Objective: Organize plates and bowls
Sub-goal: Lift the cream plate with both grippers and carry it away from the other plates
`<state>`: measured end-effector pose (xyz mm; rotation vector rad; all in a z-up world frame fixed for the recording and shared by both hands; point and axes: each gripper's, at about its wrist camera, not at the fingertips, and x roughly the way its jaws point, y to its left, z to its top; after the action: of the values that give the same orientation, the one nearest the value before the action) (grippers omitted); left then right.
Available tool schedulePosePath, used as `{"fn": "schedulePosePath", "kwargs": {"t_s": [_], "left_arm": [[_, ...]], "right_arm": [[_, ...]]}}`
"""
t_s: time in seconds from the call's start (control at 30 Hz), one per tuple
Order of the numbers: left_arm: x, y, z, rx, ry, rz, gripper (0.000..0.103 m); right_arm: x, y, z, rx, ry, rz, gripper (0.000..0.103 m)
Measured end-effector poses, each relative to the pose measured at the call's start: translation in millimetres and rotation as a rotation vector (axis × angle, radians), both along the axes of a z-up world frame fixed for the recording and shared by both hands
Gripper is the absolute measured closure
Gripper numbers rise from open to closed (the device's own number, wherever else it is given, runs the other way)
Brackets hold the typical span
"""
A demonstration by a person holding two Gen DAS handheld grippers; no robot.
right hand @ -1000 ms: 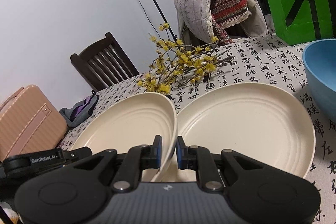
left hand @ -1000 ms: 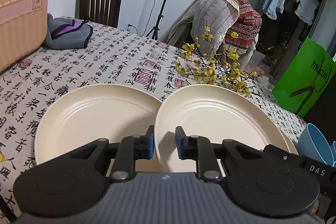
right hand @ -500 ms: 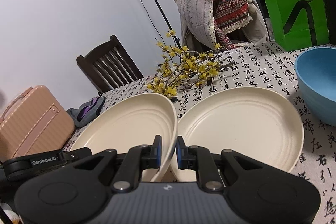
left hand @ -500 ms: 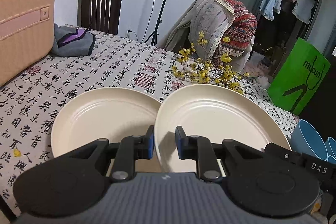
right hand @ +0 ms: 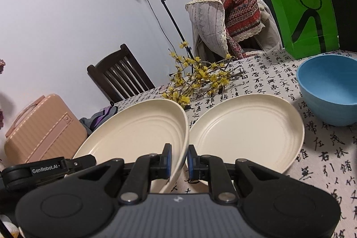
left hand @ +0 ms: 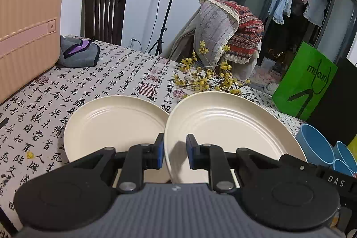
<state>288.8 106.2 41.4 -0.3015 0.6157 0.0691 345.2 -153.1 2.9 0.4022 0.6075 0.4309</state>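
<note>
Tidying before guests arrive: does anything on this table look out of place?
One small yellow blossom lies loose on the calligraphy-print tablecloth, apart from the yellow flowering branches; it looks fallen. Nothing else stands out.

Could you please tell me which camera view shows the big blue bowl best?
The right wrist view: the big blue bowl shows its rim, inside and outer wall, cut only slightly by the frame's right edge. In the left wrist view it is squeezed into the lower right, partly hidden behind the plate.

Two cream plates [left hand: 116,126] [left hand: 225,124], three blue bowls [left hand: 314,144] [left hand: 345,152] [left hand: 341,167], two chairs [left hand: 102,12] [left hand: 225,35].
</note>
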Motion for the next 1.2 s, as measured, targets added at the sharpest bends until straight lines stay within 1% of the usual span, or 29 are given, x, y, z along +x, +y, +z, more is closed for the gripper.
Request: {"fn": "schedulePosePath", "kwargs": {"t_s": [0.53,1.2], "left_arm": [[-40,-18,13,0.010,-0.019,-0.018,0.084],[-85,-39,20,-0.002,-0.052,-0.039,0.084]], "right_arm": [[-49,-18,13,-0.004,-0.025,-0.016,0.089],[-99,-41,15,0.011,-0.043,-0.035,0.089]]}}
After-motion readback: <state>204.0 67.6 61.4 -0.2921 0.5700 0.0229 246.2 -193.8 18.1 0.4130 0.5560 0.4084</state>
